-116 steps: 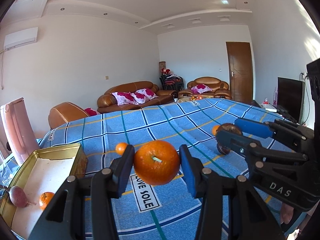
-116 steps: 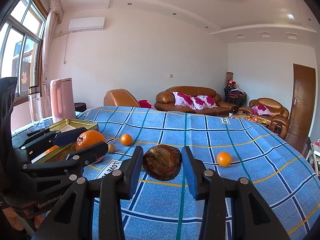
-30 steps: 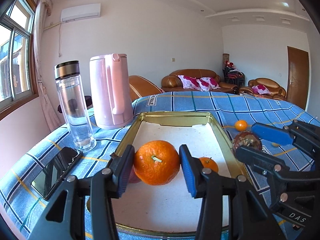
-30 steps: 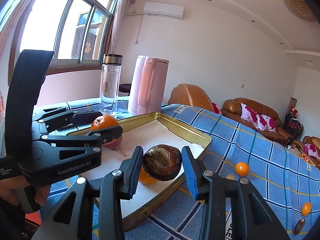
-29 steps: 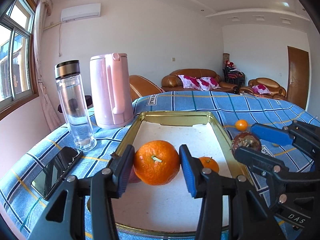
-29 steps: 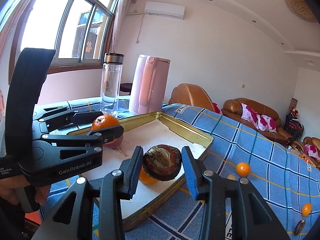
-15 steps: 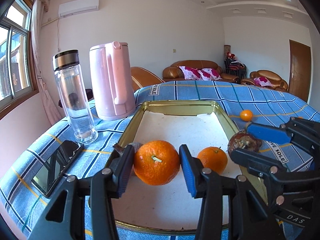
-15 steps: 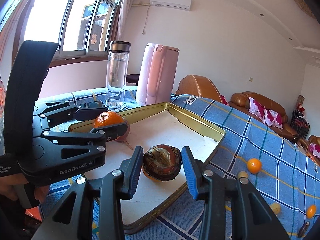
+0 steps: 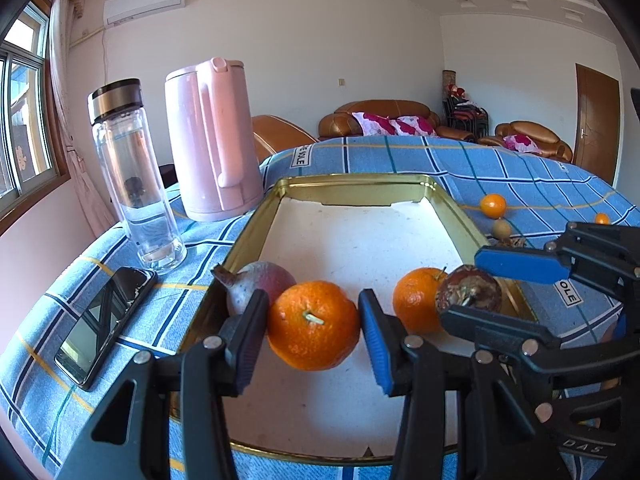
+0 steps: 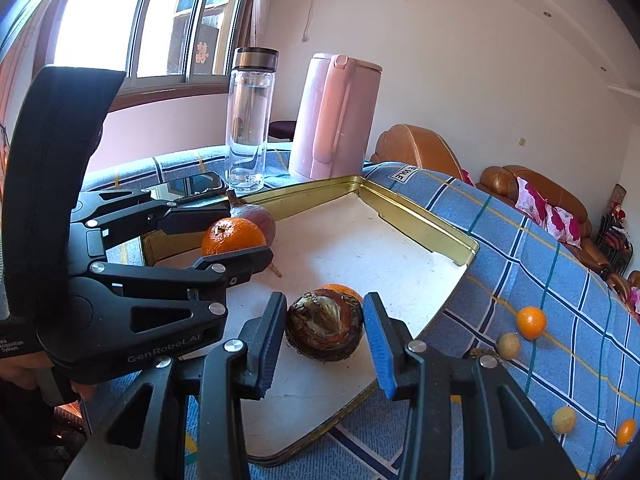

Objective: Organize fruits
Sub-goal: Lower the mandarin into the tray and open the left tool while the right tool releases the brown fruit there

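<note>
My left gripper [image 9: 312,330] is shut on a large orange [image 9: 313,326] low over the near end of the gold tin tray [image 9: 352,184]; it also shows in the right wrist view [image 10: 234,236]. My right gripper [image 10: 325,330] is shut on a dark brown mottled fruit [image 10: 325,328] just above the tray's near right part; the fruit also shows in the left wrist view [image 9: 468,294]. In the tray lie a second orange [image 9: 416,304] and a purple-red fruit [image 9: 260,284]. The tray's white floor [image 10: 360,256] is bare farther back.
A pink kettle [image 9: 212,140], a glass bottle [image 9: 132,176] and a phone [image 9: 104,320] stand left of the tray. Small oranges [image 10: 531,322] and pale round fruits [image 10: 509,346] lie on the blue checked cloth [image 10: 540,264] right of the tray.
Both grippers have sunk lower and closer over the tray with their fruits still held. The second orange and purple-red fruit in the tray now show more fully.
</note>
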